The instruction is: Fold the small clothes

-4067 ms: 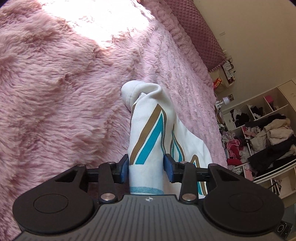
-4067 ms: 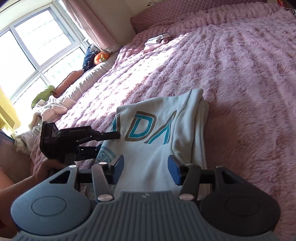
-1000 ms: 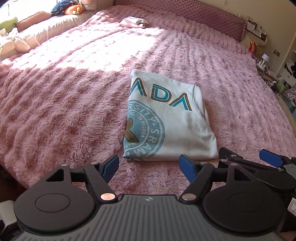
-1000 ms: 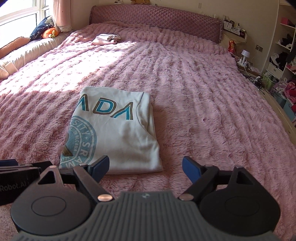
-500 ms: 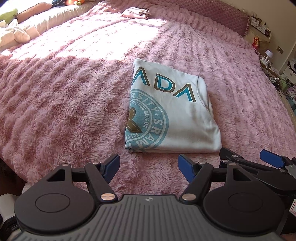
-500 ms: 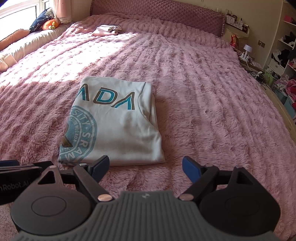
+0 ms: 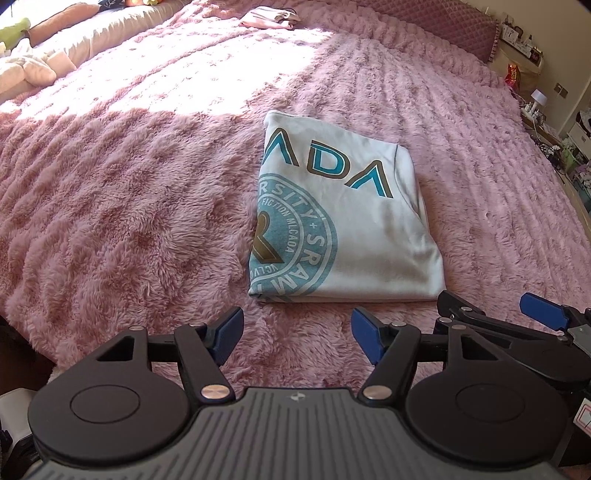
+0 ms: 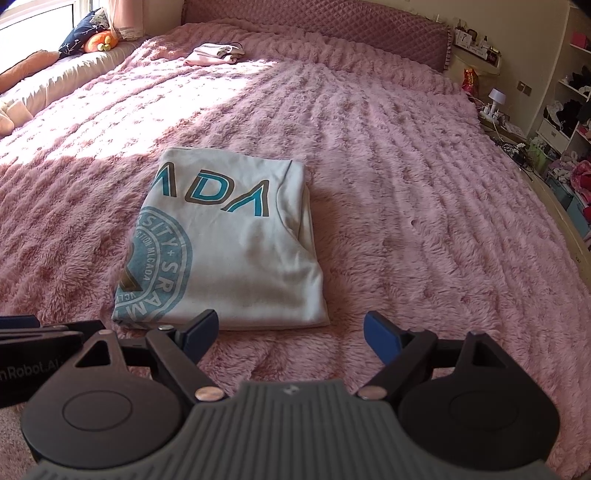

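A white T-shirt [image 7: 343, 225] with teal and brown lettering and a round teal print lies folded in a neat rectangle on the pink fluffy bedspread [image 7: 129, 206]. It also shows in the right wrist view [image 8: 229, 240]. My left gripper [image 7: 297, 330] is open and empty, just short of the shirt's near edge. My right gripper [image 8: 290, 330] is open and empty, near the shirt's front right corner. The right gripper also shows at the lower right of the left wrist view [image 7: 491, 314], and the left gripper's body at the left edge of the right wrist view [image 8: 33, 332].
A small pink and white garment [image 8: 214, 53] lies far back on the bed near the quilted headboard [image 8: 332, 26]. Cushions and soft toys [image 8: 92, 42] line the window side. Shelves with clothes [image 8: 569, 110] and a cluttered floor strip stand to the right.
Both grippers have drawn slightly closer to the folded shirt. About four seconds ago the left gripper held the shirt; now both are open and clear of it.
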`<state>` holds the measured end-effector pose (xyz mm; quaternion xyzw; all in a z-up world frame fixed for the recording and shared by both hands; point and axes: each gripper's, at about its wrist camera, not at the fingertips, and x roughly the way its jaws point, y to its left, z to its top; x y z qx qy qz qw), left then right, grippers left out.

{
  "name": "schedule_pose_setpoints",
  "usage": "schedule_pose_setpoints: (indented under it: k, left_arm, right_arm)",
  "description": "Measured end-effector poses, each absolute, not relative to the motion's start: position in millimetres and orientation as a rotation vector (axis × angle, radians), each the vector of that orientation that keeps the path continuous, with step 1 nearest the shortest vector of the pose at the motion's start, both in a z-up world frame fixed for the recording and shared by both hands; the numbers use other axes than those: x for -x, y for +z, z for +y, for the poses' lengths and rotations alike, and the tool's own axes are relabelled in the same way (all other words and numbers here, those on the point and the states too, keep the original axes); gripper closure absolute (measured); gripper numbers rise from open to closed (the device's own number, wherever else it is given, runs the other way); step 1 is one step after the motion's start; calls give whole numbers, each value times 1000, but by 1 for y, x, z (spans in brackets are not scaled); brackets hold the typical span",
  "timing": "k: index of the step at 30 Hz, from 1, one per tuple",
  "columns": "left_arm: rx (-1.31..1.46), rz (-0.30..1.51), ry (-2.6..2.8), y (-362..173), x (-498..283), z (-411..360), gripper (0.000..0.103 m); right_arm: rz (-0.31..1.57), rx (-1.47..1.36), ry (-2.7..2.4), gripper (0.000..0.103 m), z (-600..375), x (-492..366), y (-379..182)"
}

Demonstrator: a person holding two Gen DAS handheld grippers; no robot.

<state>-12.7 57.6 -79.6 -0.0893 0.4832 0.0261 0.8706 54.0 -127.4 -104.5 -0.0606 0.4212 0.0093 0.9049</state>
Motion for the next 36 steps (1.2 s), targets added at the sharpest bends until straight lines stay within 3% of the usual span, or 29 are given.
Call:
schedule_pose_setpoints:
  k: [36]
  left_arm:
    - [148, 1021, 56, -78, 9, 55, 25]
  right_arm:
    - [890, 140, 14, 21, -127, -58, -110]
